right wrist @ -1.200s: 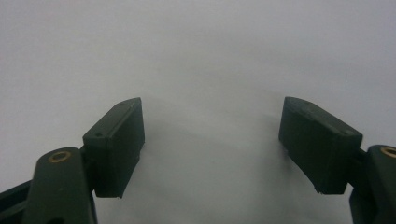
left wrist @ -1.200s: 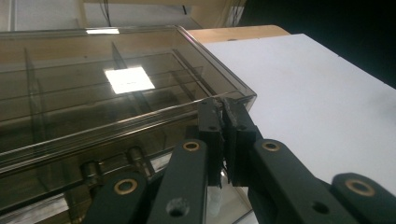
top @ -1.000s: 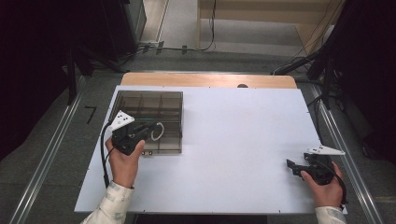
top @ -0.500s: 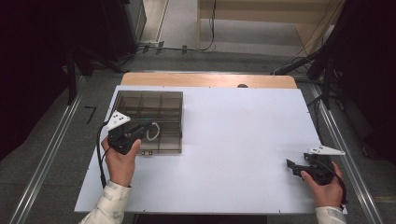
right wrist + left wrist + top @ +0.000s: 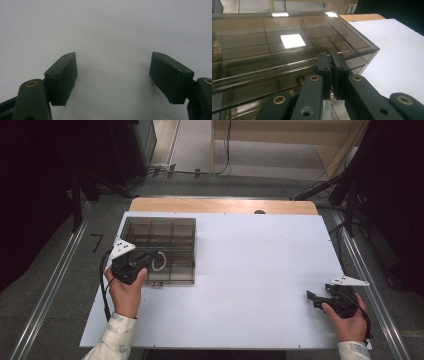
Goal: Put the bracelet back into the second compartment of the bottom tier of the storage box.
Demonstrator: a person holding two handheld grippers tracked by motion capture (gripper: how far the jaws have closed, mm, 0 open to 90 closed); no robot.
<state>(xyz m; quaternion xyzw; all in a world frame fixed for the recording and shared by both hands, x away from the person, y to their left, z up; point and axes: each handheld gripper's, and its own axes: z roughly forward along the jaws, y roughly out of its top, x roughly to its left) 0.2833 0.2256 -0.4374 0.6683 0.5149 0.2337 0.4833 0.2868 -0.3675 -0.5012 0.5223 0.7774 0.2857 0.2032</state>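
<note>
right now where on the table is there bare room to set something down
The white table is bare between the smoky compartment box and the right gripper, and along the near edge between both hands. It is crowded at the box's near-left corner, where the left gripper sits shut on a white cord.

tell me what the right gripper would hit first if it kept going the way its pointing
Probably nothing close by. The right gripper, jaws open, points left across the bare white table, and its own view shows just that surface ahead. The smoky compartment box lies far off and further back, likely outside its line, though depth is unclear.
</note>
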